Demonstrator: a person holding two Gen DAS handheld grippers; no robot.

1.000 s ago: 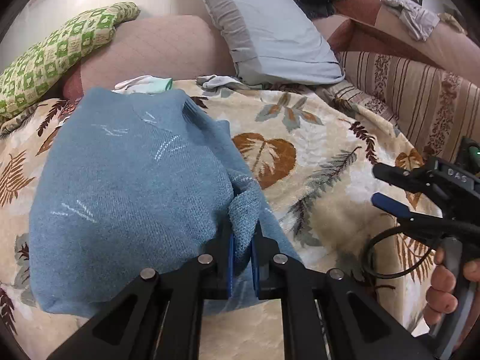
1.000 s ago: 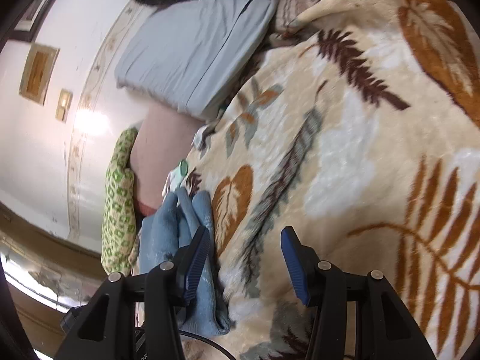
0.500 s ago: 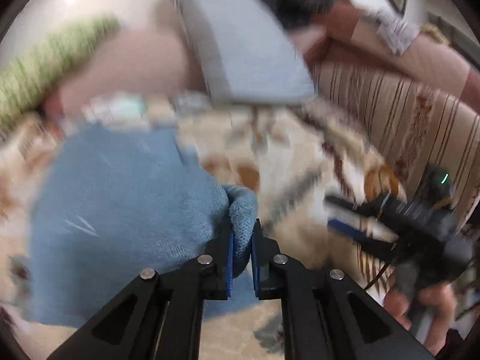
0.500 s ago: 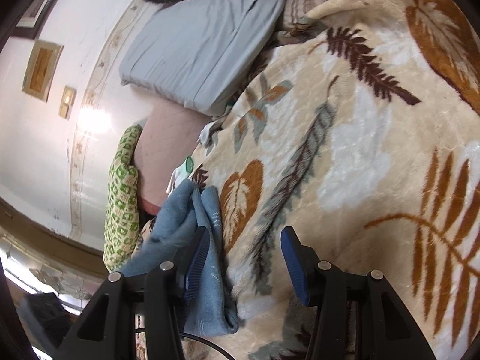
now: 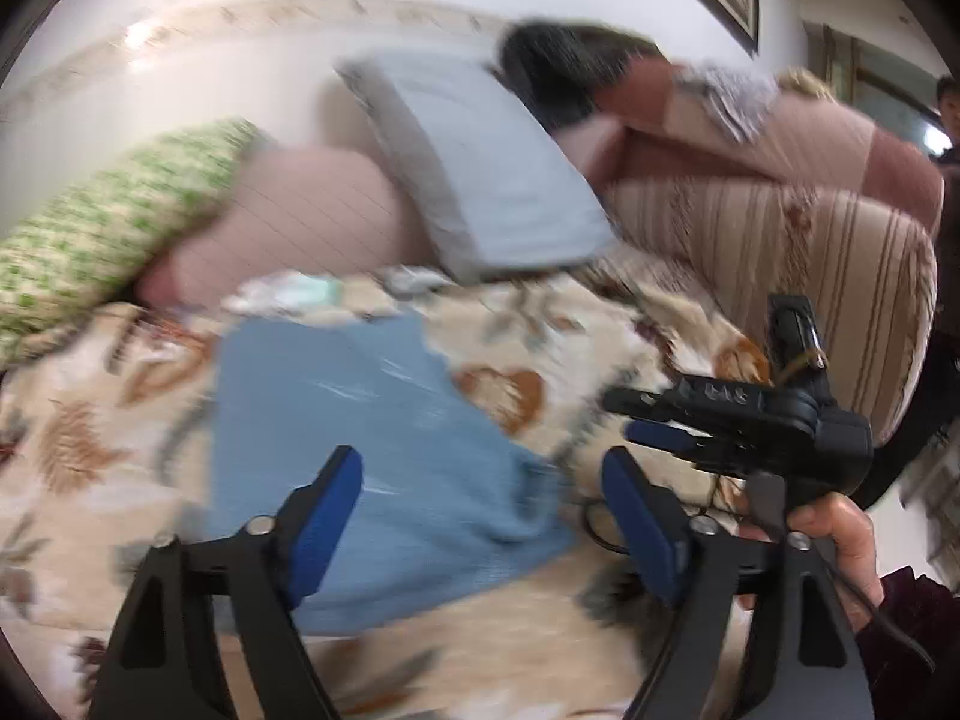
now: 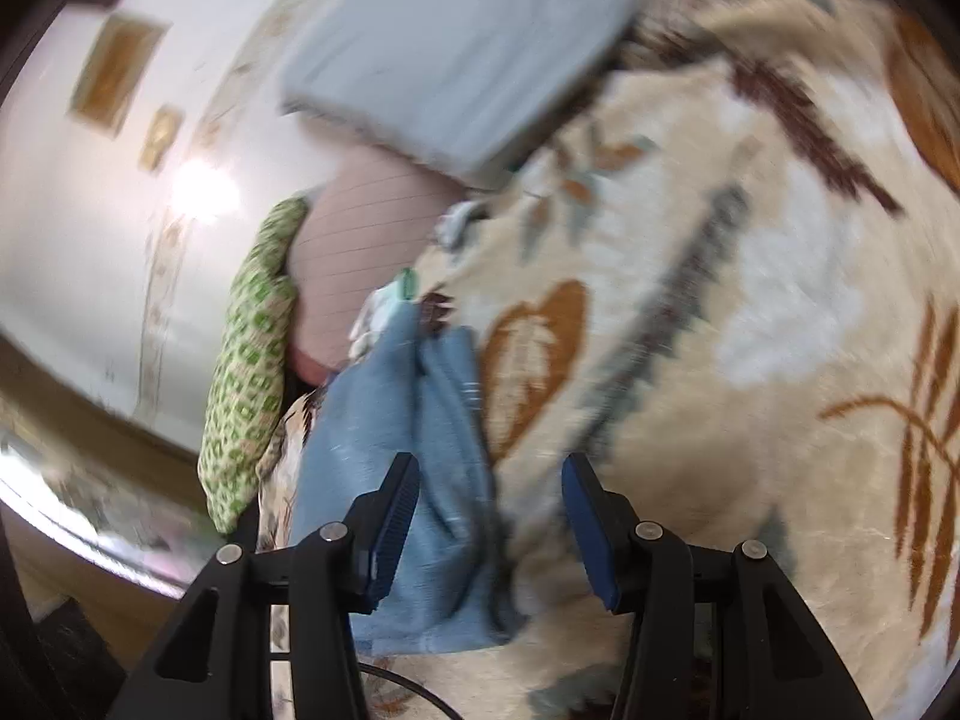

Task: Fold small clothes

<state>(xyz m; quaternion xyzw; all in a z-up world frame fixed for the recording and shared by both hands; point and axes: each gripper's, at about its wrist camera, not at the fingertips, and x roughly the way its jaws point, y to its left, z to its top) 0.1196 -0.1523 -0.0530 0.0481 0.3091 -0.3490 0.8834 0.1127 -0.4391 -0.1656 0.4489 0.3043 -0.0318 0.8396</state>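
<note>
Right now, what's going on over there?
A person is folding a blue knit garment on a leaf-print blanket with two handheld grippers. The left gripper hovers over the garment's near edge, jaws wide apart and empty. The right gripper is open too, beside the garment's right edge.

Black tool (image 5: 483, 516), blue pads (image 5: 329, 516)

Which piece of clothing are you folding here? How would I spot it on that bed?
Look at the cream blanket with leaf prints that covers the bed. On it, in front of the grey pillow, lies a blue knitted sweater. It is the only plain blue thing there; the small clothes behind it are pale and bunched.
</note>
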